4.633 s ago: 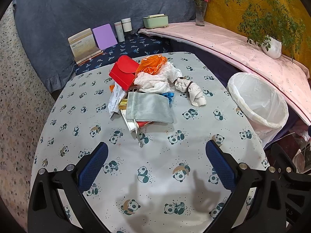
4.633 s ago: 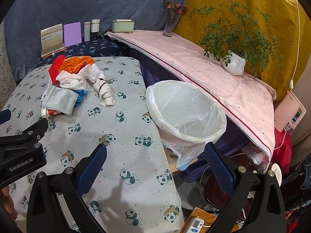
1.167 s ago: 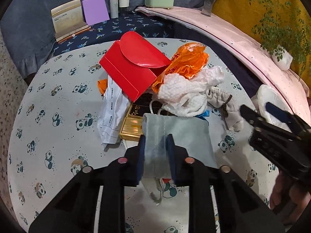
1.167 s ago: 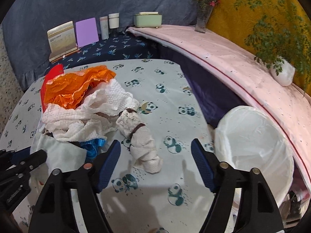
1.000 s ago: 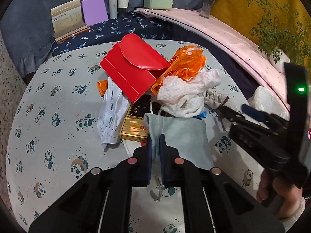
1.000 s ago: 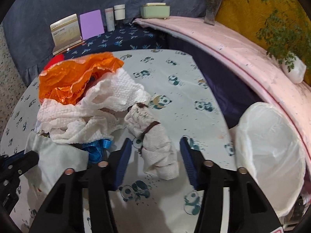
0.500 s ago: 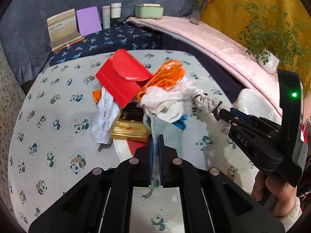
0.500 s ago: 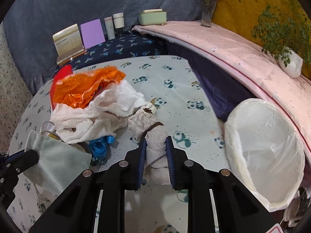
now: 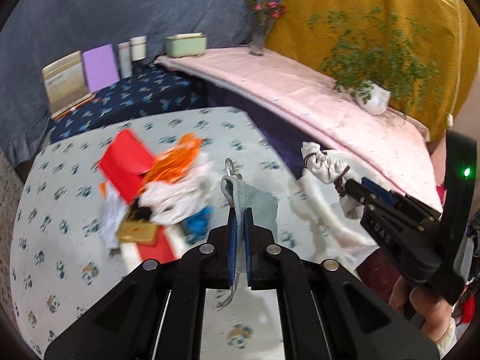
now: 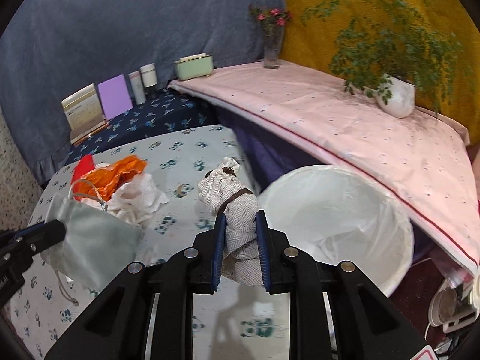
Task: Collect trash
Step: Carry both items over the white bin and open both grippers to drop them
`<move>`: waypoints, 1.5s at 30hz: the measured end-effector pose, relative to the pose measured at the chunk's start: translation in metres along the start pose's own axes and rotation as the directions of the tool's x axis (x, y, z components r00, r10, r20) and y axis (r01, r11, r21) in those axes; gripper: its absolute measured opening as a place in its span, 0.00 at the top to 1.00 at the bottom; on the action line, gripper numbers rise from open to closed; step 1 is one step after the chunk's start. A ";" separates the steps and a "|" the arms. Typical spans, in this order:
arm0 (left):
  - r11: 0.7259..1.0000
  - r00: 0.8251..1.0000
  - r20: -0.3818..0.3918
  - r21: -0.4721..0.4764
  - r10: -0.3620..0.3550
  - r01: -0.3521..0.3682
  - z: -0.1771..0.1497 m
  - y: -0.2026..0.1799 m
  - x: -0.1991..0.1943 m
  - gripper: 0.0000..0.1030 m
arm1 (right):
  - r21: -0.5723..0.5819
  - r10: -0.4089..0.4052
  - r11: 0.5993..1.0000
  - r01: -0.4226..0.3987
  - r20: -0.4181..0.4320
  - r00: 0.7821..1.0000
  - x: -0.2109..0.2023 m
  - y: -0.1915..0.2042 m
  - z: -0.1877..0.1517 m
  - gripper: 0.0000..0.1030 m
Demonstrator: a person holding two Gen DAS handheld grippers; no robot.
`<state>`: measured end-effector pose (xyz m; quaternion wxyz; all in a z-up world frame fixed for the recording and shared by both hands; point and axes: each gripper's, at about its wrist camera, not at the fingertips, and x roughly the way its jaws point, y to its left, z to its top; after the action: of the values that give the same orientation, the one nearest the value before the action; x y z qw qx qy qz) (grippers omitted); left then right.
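Now the left gripper (image 9: 238, 225) is pinched tight on the grey pouch (image 9: 255, 207), which hangs clear of the table (image 9: 75, 240) with its drawstring dangling below the jaws; half a second ago the pouch was only just coming off the pile. The right gripper (image 10: 240, 234) is clamped on the herringbone bundle (image 10: 237, 207), jaws narrowed round its lower half, and it too has been carried up and rightward since then, when it sat low over the cloth. In the left view the bundle is held out at centre right, over the white rim of the bin (image 9: 318, 210), with the person's hand (image 9: 420, 306) visible at lower right gripping the handle. The right view shows the bin's lined mouth plainly, filling the right centre of the frame just beside the table edge, something the blurred left view only hints at. The left view alone shows the rest of the pile at centre left: red envelope (image 9: 126, 162), orange bag (image 9: 177, 162), white towel (image 9: 177, 201), a gold box (image 9: 136, 231) and a blue scrap (image 9: 196, 222), all smeared by motion. From the right view the pouch appears at lower left, in front of the towel and orange bag, and the gold box and blue scrap are hidden behind it.
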<state>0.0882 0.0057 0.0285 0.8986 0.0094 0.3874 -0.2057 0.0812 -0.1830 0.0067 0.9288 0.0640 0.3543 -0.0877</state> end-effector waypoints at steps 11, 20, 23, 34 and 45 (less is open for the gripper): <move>0.988 0.993 0.040 0.111 -0.114 0.109 0.030 -0.086 0.020 0.96 | 0.082 -0.123 0.989 0.123 0.006 0.992 -0.014 -0.085 -0.003 0.81; 0.975 0.983 -0.009 0.127 -0.183 0.182 0.050 -0.130 0.067 0.95 | 0.135 -0.159 0.978 0.162 -0.036 0.987 0.000 -0.126 -0.009 0.81; 0.976 0.983 -0.040 0.124 -0.177 0.180 0.053 -0.137 0.083 0.93 | 0.145 -0.164 0.975 0.168 -0.042 0.986 0.004 -0.132 -0.010 0.79; 0.984 0.992 0.008 0.130 -0.128 0.126 0.055 -0.130 0.081 0.51 | 0.163 -0.165 0.972 0.167 -0.025 0.986 0.005 -0.131 -0.008 0.76; 0.996 0.997 0.045 0.072 -0.062 0.059 0.049 -0.098 0.060 0.35 | 0.136 -0.149 0.980 0.146 0.012 0.989 -0.010 -0.106 -0.003 0.64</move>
<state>0.1220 -0.1149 0.0345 0.8999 0.0247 0.3587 -0.2467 0.0505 -0.2848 0.0052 0.9172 0.0990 0.3411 -0.1806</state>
